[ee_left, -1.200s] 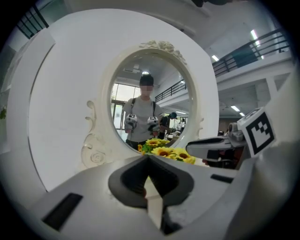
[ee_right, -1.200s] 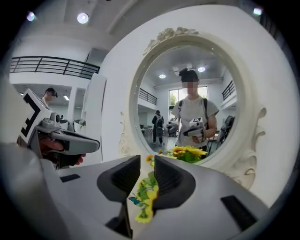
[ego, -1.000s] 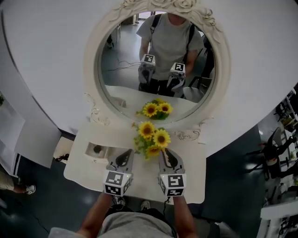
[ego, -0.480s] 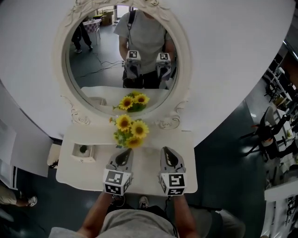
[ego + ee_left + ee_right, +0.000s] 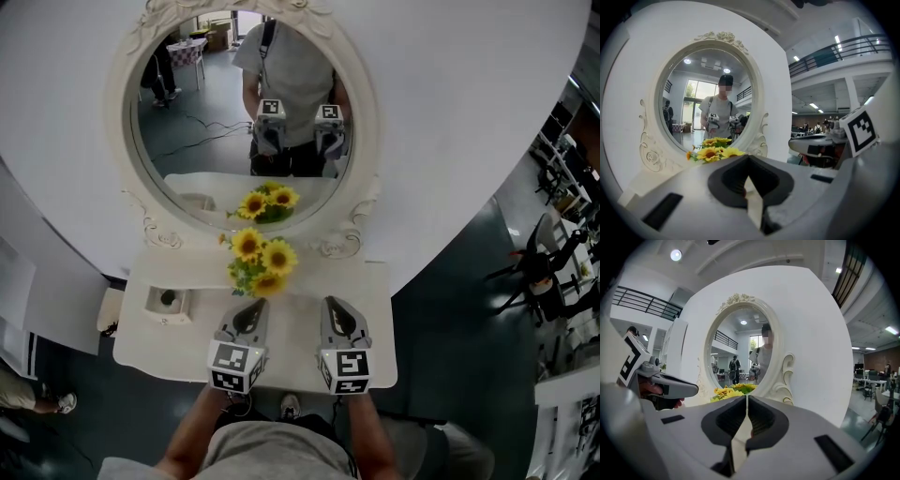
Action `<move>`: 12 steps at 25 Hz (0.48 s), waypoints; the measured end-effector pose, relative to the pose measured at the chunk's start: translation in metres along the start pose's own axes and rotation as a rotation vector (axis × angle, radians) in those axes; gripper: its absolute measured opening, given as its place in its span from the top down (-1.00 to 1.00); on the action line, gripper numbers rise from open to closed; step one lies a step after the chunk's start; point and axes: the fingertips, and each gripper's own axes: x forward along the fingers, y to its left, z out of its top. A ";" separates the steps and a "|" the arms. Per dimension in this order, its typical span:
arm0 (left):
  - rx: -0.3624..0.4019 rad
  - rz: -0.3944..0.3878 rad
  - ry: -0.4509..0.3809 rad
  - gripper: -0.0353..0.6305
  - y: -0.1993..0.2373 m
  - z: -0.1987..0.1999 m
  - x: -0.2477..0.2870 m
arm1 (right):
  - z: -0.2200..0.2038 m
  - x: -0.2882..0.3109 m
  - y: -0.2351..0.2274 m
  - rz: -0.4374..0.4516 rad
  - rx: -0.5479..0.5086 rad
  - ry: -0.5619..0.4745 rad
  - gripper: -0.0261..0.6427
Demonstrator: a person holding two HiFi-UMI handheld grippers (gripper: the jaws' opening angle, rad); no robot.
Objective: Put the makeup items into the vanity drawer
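Ahead, sunflowers [image 5: 259,262] on vanity [image 5: 373,314], mirror [image 5: 202,112] (tray [image 5: 153,307] leftward)

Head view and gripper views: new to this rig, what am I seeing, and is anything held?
A person holds a grey two-jaw gripper in each hand: left gripper and right gripper. The head view looks down from the person's head; each gripper view looks along its own jaws. On the white vanity table stand yellow sunflowers before the cream-framed oval mirror; a small white tray with something dark sits left. Both grippers are shut, empty; the right jaws have just been closing.
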 end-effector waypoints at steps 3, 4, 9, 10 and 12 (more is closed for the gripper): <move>0.000 0.006 -0.001 0.89 0.002 0.000 -0.002 | 0.001 0.000 0.003 0.004 0.001 -0.003 0.84; 0.000 0.007 -0.001 0.89 0.002 0.001 -0.002 | 0.002 0.000 0.003 0.005 0.001 -0.004 0.84; 0.004 0.011 -0.003 0.89 0.003 0.002 -0.004 | 0.002 0.000 0.006 0.012 0.003 -0.007 0.84; 0.003 0.012 -0.003 0.89 0.003 0.001 -0.005 | 0.001 0.000 0.007 0.013 0.003 -0.006 0.84; 0.002 0.012 -0.002 0.89 0.003 0.001 -0.005 | 0.001 0.000 0.007 0.013 0.003 -0.004 0.84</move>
